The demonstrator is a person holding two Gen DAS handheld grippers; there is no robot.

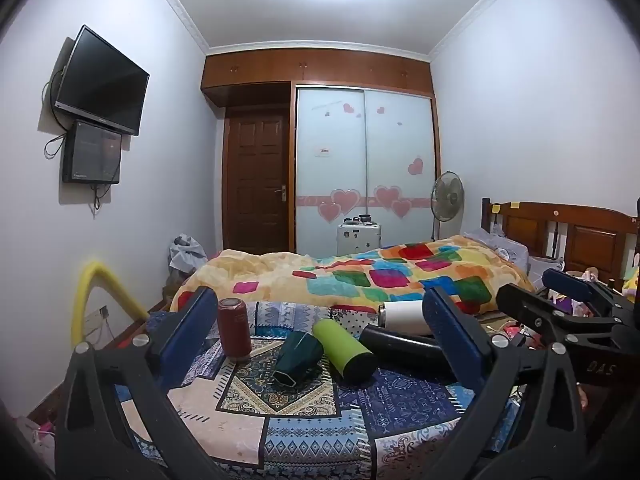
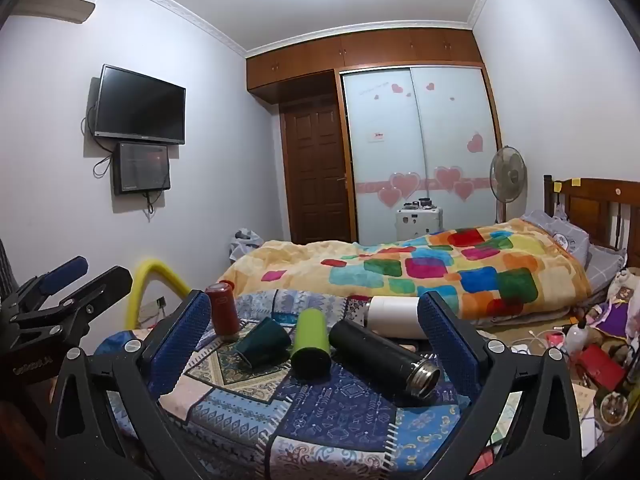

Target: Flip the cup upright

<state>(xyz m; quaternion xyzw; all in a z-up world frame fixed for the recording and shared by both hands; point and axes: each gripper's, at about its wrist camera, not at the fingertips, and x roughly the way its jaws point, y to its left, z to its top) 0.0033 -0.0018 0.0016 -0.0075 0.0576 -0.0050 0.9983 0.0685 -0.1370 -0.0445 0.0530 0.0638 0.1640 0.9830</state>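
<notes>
Blue-padded fingers [image 1: 192, 332] of the left hand-held gripper [image 1: 324, 344] stand wide apart, released, holding nothing, above the near part of the surface [image 1: 320, 432], which is covered with a patterned cloth. Right hand-held gripper [image 2: 316, 340] is likewise spread open and empty.

Between the fingers in both views lies the dark green cup [image 1: 298, 356], on its side near the middle of the surface, its mouth toward the near left. It is clear of both grippers, touched by neither.

Just right of the cup lies a lime bottle [image 1: 344, 350], also on its side, base toward the camera. Right of that lies a black flask [image 2: 384, 354], its open metal neck toward the near right edge. Behind it, at the far right edge, a white bottle [image 2: 394, 316] lies flat. A red can [image 1: 234, 330] stands upright at the far left, just beside the cup.

What the vessels hold cannot be seen.
</notes>
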